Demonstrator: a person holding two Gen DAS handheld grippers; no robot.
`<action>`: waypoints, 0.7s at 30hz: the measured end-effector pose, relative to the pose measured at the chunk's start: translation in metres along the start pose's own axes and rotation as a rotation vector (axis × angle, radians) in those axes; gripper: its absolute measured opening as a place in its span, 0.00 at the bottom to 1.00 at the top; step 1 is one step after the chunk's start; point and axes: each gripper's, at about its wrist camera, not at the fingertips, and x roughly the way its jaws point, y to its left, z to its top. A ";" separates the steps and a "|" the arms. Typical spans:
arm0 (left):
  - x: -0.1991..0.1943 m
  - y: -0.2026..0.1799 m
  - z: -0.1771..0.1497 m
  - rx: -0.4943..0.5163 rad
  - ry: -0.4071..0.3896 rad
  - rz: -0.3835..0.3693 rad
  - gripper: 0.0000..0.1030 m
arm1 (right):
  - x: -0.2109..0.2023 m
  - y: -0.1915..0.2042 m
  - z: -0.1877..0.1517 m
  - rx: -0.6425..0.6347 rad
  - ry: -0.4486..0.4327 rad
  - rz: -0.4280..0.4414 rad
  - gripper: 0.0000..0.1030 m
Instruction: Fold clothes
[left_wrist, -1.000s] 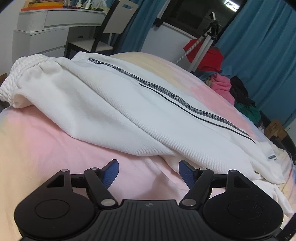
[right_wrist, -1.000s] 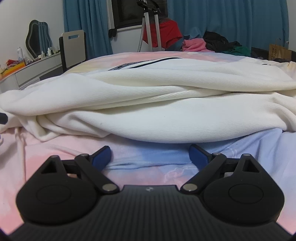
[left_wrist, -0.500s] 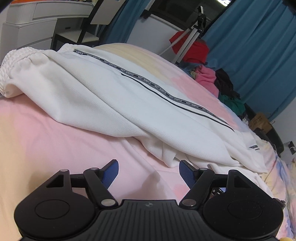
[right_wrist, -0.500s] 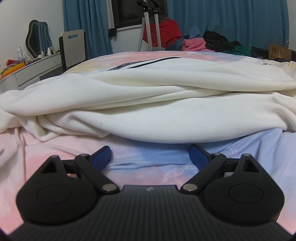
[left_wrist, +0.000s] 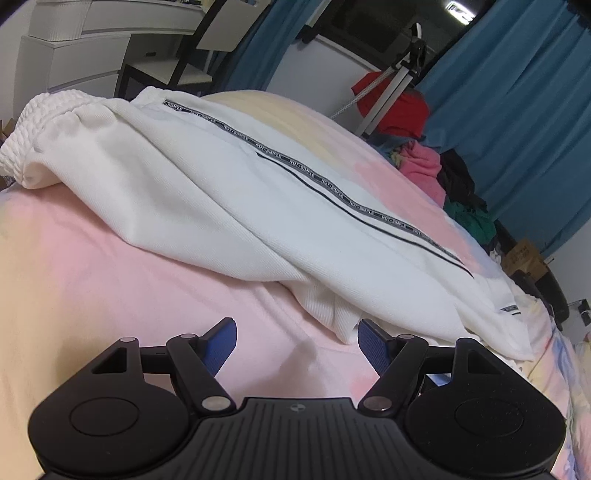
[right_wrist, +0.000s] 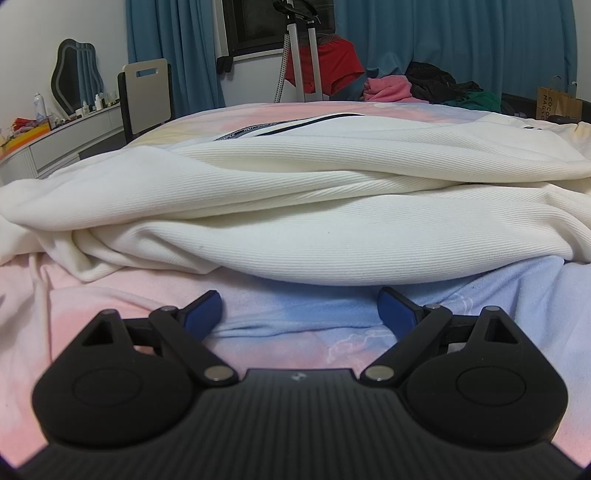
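Note:
White ribbed trousers (left_wrist: 229, 192) with a grey lettered side stripe lie folded lengthwise across the pink bed, the elastic waistband (left_wrist: 40, 122) at the left. My left gripper (left_wrist: 295, 341) is open and empty, just short of the trousers' near edge. In the right wrist view the same trousers (right_wrist: 295, 229) lie bunched in thick folds across the frame. My right gripper (right_wrist: 299, 310) is open and empty, low over the sheet, just short of the fabric.
The bed sheet (left_wrist: 92, 288) is pink, yellow and blue. A white dresser (left_wrist: 85, 48) and a chair (right_wrist: 146, 99) stand beyond the bed. A tripod (right_wrist: 299, 51), a pile of clothes (right_wrist: 424, 86) and blue curtains (left_wrist: 517, 103) are behind. A paper bag (right_wrist: 557, 101) stands at the right.
The left gripper's view has shifted and tilted over the second, ending again near the trousers' near fold. The right gripper has not moved. Both stay open.

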 end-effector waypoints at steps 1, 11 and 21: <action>-0.001 0.000 0.000 -0.001 -0.002 -0.002 0.72 | 0.000 0.000 0.000 0.000 0.000 0.000 0.90; -0.004 0.003 0.005 -0.003 -0.046 0.022 0.72 | 0.000 0.001 0.000 -0.001 0.000 -0.001 0.90; -0.002 0.051 0.039 -0.204 -0.070 -0.021 0.72 | 0.002 0.001 0.000 -0.011 -0.002 -0.008 0.91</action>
